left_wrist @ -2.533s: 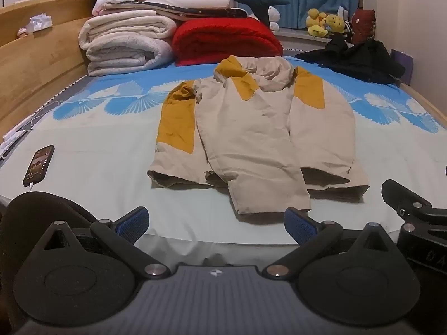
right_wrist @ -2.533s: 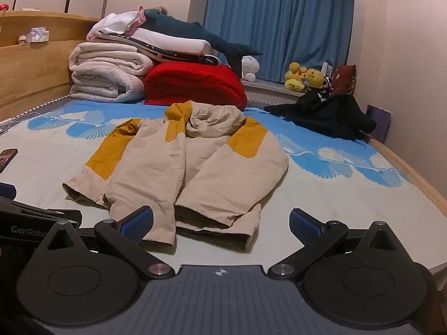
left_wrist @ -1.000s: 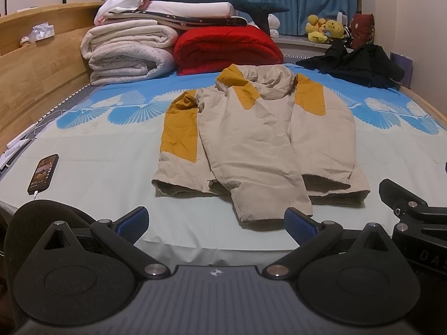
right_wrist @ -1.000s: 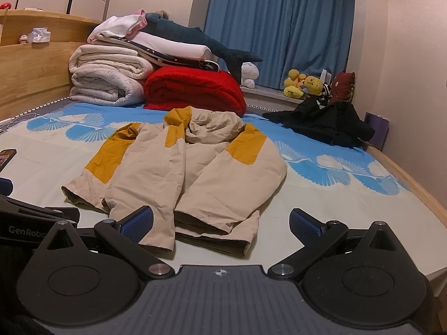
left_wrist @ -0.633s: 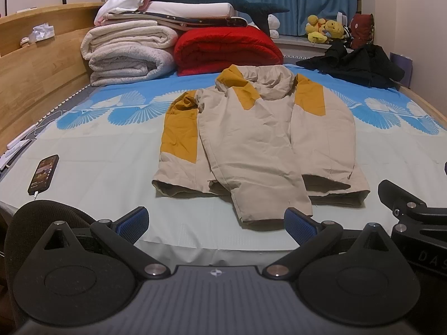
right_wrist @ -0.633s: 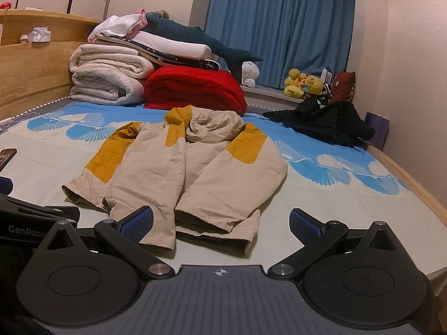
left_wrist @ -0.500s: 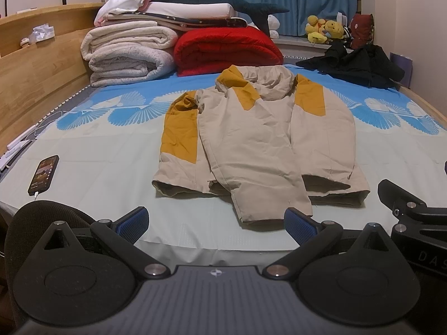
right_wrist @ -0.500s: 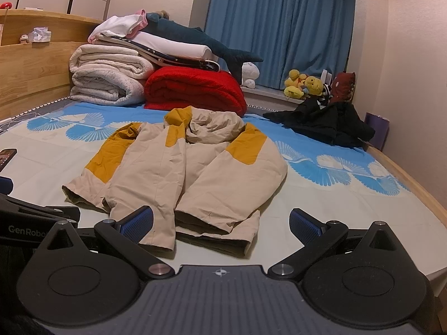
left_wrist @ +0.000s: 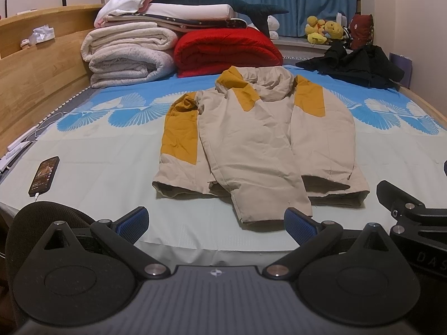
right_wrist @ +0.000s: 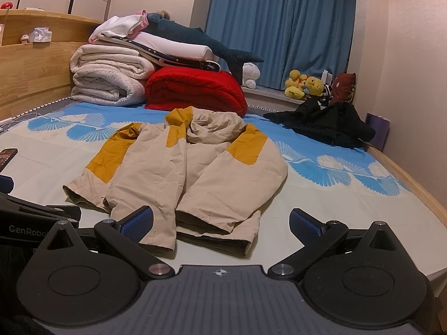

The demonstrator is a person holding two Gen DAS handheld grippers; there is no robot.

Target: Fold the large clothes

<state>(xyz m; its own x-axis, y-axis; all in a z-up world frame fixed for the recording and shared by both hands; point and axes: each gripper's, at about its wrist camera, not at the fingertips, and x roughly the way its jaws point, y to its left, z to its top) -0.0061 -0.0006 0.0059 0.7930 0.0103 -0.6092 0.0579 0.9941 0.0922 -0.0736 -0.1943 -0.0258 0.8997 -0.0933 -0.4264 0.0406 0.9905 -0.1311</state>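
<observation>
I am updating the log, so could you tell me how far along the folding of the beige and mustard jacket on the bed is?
Partly done: the jacket lies flat on the bed with both sleeves already laid over its front, cuffs toward the hem. Nothing is in hand: the left gripper and right gripper hover open at the near bed edge, touching no cloth. Left: folding the body up into a compact bundle. The black garment looks unfolded too.

Both wrist cams low, facing jacket (left_wrist: 257, 145) (shared).
</observation>
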